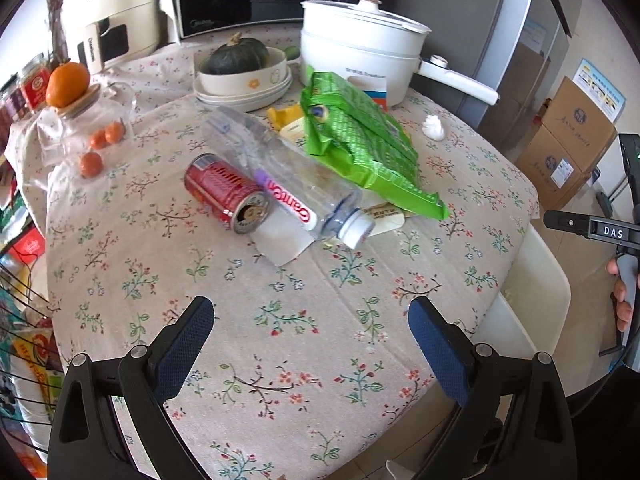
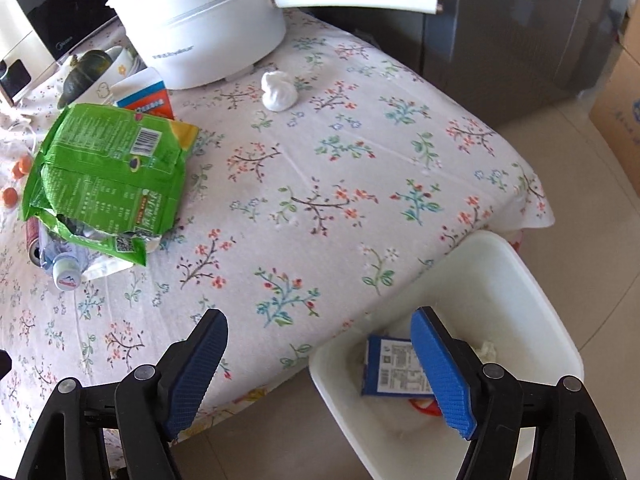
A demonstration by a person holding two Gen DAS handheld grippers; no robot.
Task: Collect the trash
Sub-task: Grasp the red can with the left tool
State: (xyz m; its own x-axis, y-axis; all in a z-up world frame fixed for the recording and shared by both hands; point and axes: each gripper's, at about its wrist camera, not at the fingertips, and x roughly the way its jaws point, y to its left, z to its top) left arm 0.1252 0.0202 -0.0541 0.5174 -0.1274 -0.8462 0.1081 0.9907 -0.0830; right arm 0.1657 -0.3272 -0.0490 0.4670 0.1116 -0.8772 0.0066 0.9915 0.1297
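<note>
A red drink can lies on its side on the floral tablecloth, against a clear plastic bottle with a white cap. A torn green snack packet rests over the bottle's far end. A crumpled white tissue sits near the pot. My left gripper hangs open above bare cloth, short of the can. My right gripper is open and empty over the table corner and the white bin. In the bin lies a blue packet. The green packet and tissue lie farther off.
A white electric pot with a long handle stands at the back, beside stacked bowls holding a dark squash. A glass jar with an orange on top is at the left. Cardboard boxes stand on the floor.
</note>
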